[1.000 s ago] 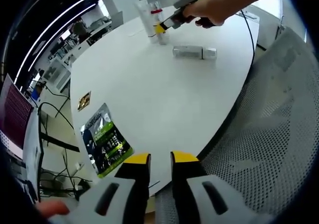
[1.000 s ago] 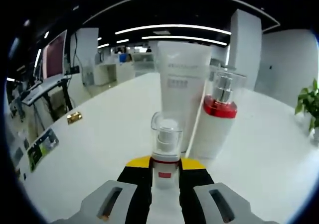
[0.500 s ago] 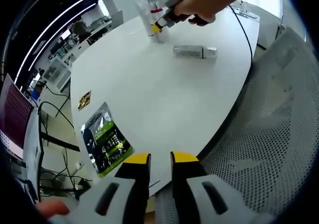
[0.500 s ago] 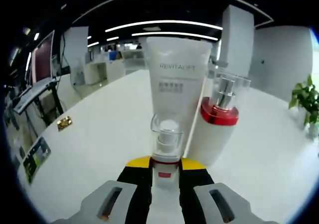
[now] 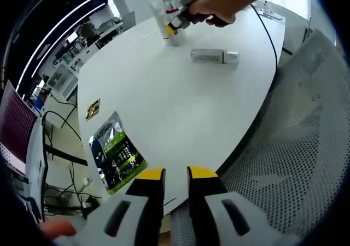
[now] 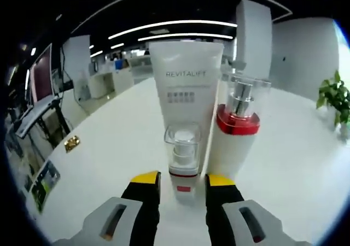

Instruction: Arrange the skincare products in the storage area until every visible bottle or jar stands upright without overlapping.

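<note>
A small pump bottle (image 6: pixel 183 159) with a clear cap and red band stands upright on the white table (image 6: pixel 109 169). My right gripper (image 6: pixel 182 180) is open, its jaws either side of the bottle and apart from it. Right behind stand a white REVITALIFT tube (image 6: pixel 186 93) and a larger white pump bottle (image 6: pixel 236 131) with a red collar. In the left gripper view a hand holds the right gripper (image 5: pixel 176 27) at that far group (image 5: pixel 163 13). A silver bottle (image 5: pixel 213 56) lies on its side nearby. My left gripper (image 5: pixel 176 175) hangs off the table's near edge, jaws close together, holding nothing.
A green printed packet (image 5: pixel 116 154) and a small gold item (image 5: pixel 92 110) lie near the table's left edge (image 5: pixel 82 126). A grey mesh chair (image 5: pixel 295 147) stands at the right. A plant (image 6: pixel 334 101) sits at the far right, with desks and a monitor (image 6: pixel 41 74) beyond the table.
My right gripper's jaws have spread and let go of the small pump bottle, now standing in front of the tube. The right view has moved nearer the group. The left gripper is unmoved.
</note>
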